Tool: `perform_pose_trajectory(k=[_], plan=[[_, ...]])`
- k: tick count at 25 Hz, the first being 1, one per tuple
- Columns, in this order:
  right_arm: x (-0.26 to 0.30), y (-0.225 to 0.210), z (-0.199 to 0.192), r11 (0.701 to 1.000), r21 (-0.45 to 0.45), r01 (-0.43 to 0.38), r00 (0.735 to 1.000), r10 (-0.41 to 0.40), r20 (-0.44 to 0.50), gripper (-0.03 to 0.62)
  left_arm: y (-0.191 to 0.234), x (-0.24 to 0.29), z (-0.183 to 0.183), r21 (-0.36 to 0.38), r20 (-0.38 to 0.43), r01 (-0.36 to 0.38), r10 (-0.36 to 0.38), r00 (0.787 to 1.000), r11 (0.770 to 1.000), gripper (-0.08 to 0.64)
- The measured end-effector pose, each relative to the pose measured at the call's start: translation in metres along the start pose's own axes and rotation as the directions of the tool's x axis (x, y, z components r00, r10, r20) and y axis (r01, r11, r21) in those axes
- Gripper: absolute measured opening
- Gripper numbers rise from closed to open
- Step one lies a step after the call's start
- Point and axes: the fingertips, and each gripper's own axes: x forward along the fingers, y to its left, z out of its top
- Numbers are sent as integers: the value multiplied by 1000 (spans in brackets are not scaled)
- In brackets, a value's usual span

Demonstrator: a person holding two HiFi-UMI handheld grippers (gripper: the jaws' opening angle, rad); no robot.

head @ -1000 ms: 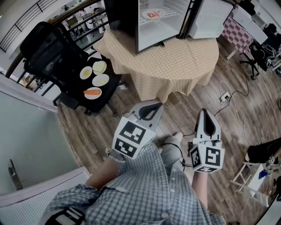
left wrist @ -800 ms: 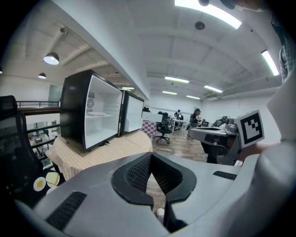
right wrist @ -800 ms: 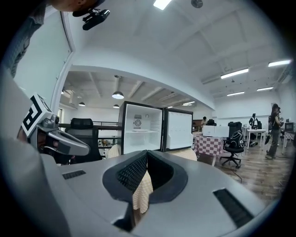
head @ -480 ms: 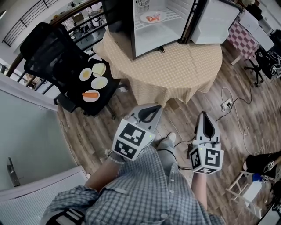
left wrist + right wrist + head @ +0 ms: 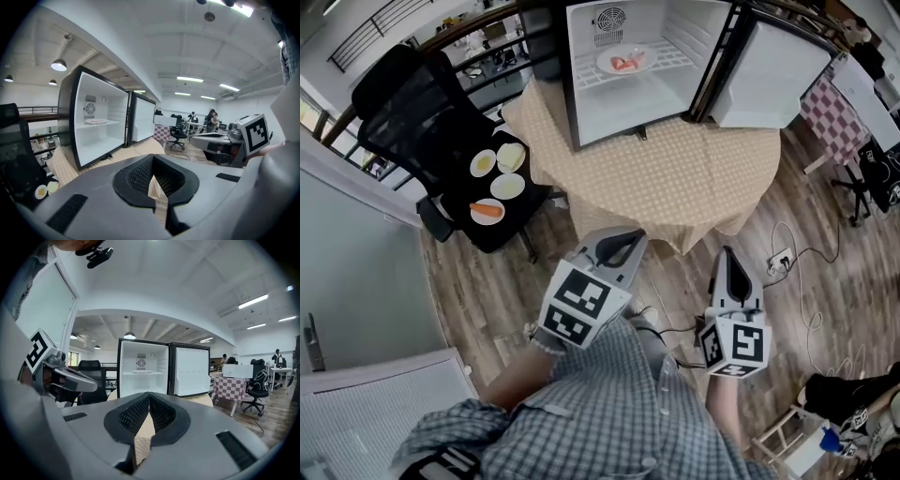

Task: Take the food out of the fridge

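The small fridge (image 5: 637,70) stands open on the round table (image 5: 675,178), its door (image 5: 769,70) swung to the right. On its upper shelf lies a white plate of pinkish food (image 5: 622,62), also seen as the plate (image 5: 96,121) in the left gripper view and the plate (image 5: 141,372) in the right gripper view. My left gripper (image 5: 630,234) and right gripper (image 5: 728,251) hang low over the floor, short of the table's near edge. Both are shut with nothing in them and point at the fridge. Their jaw tips meet, left (image 5: 153,155) and right (image 5: 149,392).
A black office chair (image 5: 412,103) left of the table carries several plates of food (image 5: 499,183). A power strip and cables (image 5: 783,253) lie on the wooden floor at the right. A checked table (image 5: 830,103) and further chairs stand at the far right.
The view has shifted toward the table, so the fridge interior shows more fully. Both grippers stay shut and keep their places in front of the person's body.
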Motion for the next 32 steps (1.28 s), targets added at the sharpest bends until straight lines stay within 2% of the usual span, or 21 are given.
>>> perform_pose_trajectory(k=[7, 18, 23, 27, 30, 32], plan=[[41, -55, -1, 994, -21, -106, 994, 105, -21, 11, -4, 57, 17, -59, -8, -80, 80, 997, 995, 5], [71, -128, 2, 990, 5, -138, 990, 138, 3, 11, -6, 119, 48, -60, -11, -157, 157, 988, 986, 5], [73, -134, -10, 988, 53, -148, 989, 149, -20, 9, -7, 129, 46, -57, -42, -168, 166, 985, 984, 5], [85, -137, 1, 982, 94, -161, 987, 162, 2, 11, 2, 139, 51, -54, -48, -168, 165, 985, 984, 5], [98, -136, 8, 981, 84, -176, 984, 175, 17, 11, 11, 147, 56, -58, -38, -167, 165, 986, 984, 5], [107, -129, 14, 979, 42, -200, 980, 199, 27, 11, 18, 152, 59, -58, -30, -169, 168, 985, 984, 5]])
